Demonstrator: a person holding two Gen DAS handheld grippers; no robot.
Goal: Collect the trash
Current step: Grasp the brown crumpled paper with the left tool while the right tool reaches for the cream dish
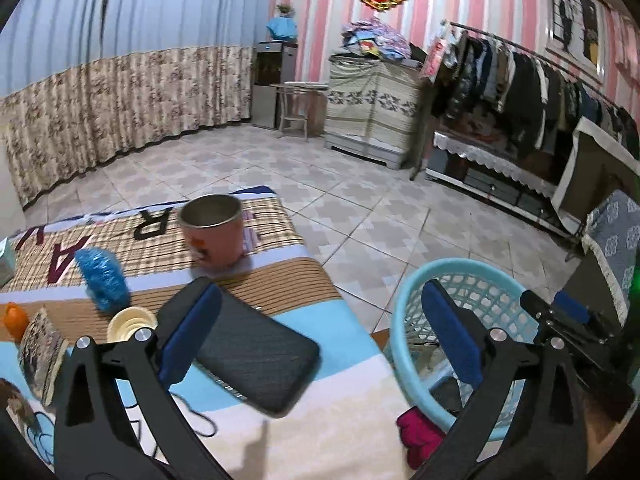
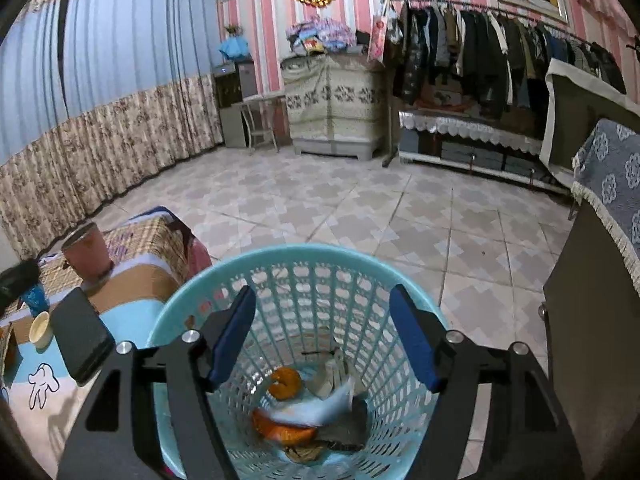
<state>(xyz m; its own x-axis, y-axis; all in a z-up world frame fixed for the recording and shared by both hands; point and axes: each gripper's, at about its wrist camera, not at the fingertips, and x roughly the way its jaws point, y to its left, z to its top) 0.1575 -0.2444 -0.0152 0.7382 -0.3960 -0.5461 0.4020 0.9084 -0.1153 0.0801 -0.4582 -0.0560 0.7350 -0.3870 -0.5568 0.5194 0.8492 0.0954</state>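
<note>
A light blue mesh basket (image 2: 188,300) stands on the floor beside the blanket-covered surface. Orange peel (image 2: 285,384), white tissue (image 2: 320,408) and dark scraps lie at its bottom. My right gripper (image 2: 324,342) hangs open over the basket mouth with nothing between its blue pads. My left gripper (image 1: 320,336) is open wide above the surface's edge, holding nothing, with the basket (image 1: 404,320) under its right finger. On the surface lie a crumpled blue wrapper (image 1: 102,280), a cream paper cup (image 1: 132,324) and a small orange item (image 1: 14,320). The right gripper (image 1: 560,312) shows at the far right of the left wrist view.
A black power bank (image 1: 256,356) lies under my left finger, with a pink tin cup (image 1: 214,232) behind it and a booklet (image 1: 40,352) at the left. A red cloth (image 1: 420,432) sits by the basket foot. A dark cabinet (image 2: 592,340) stands right of the basket. Tiled floor (image 2: 360,208) stretches beyond.
</note>
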